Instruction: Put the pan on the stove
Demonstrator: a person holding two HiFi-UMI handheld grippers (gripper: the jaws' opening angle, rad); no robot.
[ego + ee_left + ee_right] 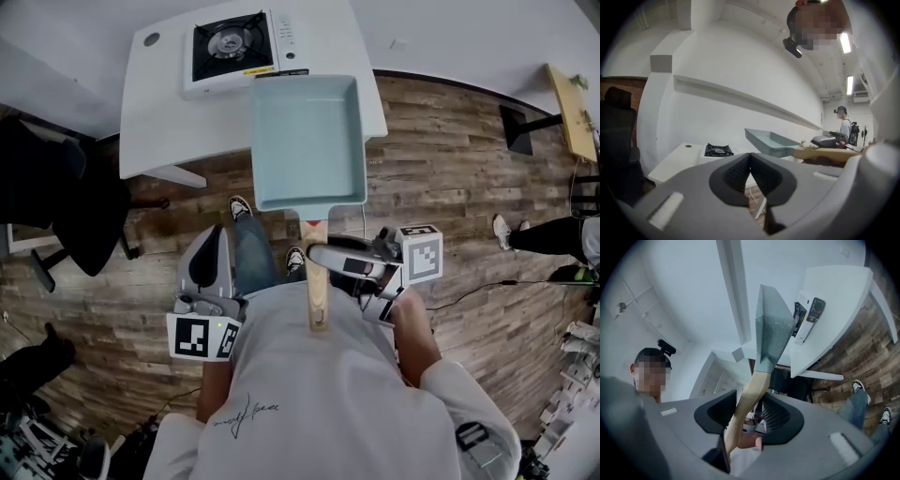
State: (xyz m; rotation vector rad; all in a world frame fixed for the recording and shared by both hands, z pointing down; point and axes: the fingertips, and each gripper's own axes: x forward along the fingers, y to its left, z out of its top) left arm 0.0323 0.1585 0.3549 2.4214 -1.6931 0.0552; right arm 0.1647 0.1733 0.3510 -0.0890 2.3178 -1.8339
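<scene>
A light blue rectangular pan point(307, 141) with a wooden handle point(317, 286) hangs in the air over the front right edge of the white table point(159, 103). My right gripper point(319, 255) is shut on the handle, which runs between its jaws in the right gripper view point(747, 399), with the pan point(772, 329) tilted ahead. The portable gas stove point(234, 47) stands at the table's back, just beyond and left of the pan. My left gripper point(217, 232) is low at the left, shut and empty point(750, 161); from it the pan point(771, 143) and stove point(718, 150) show ahead.
A black chair point(56, 187) stands left of the table. The holder's feet point(239, 208) are on the wood floor below the pan. Another person point(544, 234) stands at the right. A cable point(478, 286) lies on the floor at the right.
</scene>
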